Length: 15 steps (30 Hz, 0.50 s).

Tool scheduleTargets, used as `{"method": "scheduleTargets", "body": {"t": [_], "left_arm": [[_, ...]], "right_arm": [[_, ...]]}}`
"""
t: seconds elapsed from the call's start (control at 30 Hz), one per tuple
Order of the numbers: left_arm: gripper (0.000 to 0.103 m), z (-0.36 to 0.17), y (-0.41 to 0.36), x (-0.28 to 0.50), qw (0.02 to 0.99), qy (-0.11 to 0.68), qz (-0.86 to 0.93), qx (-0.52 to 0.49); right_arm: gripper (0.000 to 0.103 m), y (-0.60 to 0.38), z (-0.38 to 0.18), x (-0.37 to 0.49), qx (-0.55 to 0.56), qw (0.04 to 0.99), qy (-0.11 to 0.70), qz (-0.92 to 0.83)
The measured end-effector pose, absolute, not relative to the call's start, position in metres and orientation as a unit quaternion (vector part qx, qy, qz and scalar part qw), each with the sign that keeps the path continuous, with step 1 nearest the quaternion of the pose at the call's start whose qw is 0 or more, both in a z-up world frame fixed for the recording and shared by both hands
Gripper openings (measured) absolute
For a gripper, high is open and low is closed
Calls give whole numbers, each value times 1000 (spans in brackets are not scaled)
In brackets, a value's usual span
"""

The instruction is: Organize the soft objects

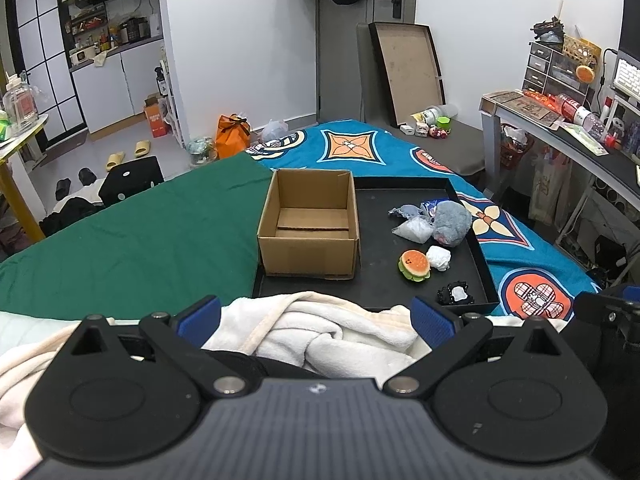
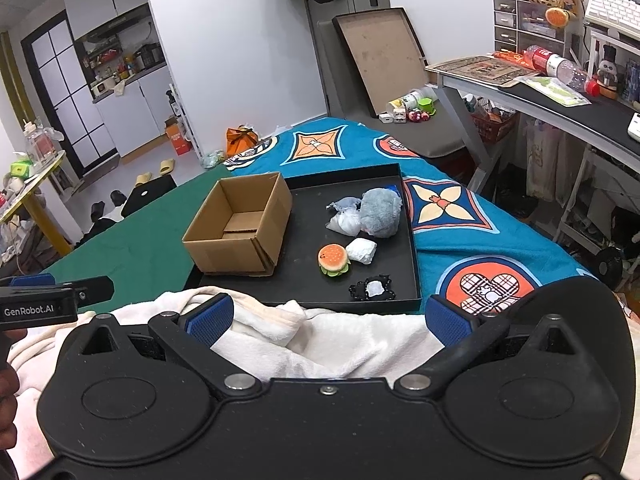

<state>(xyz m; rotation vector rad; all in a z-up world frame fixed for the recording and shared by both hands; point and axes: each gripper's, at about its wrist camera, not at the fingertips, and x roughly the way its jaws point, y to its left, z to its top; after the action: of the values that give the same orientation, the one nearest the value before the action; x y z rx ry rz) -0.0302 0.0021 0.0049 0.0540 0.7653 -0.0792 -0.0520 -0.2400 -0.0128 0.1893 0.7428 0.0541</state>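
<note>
So I've got both grippers hanging back over the white fleece blanket [image 1: 320,336] at the near edge of the bed, nothing grabbed. My left gripper [image 1: 316,316] has its fingers spread wide apart, and the right gripper [image 2: 330,316] is the same, wide and empty. The soft stuff all sits on the black tray [image 2: 408,240], right of the empty cardboard box [image 2: 240,228] that stands on the tray's left end: a grey plush [image 2: 380,212], a clear bag [image 2: 344,222] touching it, a white wad [image 2: 361,251] just beside the burger squishy [image 2: 333,260], and a black frilly scrunchie thing [image 2: 372,290] nearest me. My guess is it's all featherlight and squashes down to nothing, so no breakage worries. The bag probably slides, so I'd pinch a crumpled fold. Burger: squeeze across the bun's middle. Plush: bite deep into the fur so it doesn't pull free
</note>
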Motion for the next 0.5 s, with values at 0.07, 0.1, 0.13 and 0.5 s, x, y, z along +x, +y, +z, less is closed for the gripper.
{"method": "scheduleTargets", "body": {"t": [0.07, 0.1, 0.13, 0.5], "left_arm": [[100, 6, 2, -30, 927, 371, -40, 27], [100, 7, 2, -30, 928, 371, -41, 27], [100, 6, 2, -29, 927, 372, -41, 26], [100, 5, 1, -20, 924, 379, -42, 26]], "right_arm": [[103, -240, -13, -52, 91, 927, 362, 27], [103, -240, -13, -52, 91, 927, 363, 25], [103, -240, -12, -52, 89, 927, 364, 25], [103, -240, -14, -46, 87, 925, 370, 23]]}}
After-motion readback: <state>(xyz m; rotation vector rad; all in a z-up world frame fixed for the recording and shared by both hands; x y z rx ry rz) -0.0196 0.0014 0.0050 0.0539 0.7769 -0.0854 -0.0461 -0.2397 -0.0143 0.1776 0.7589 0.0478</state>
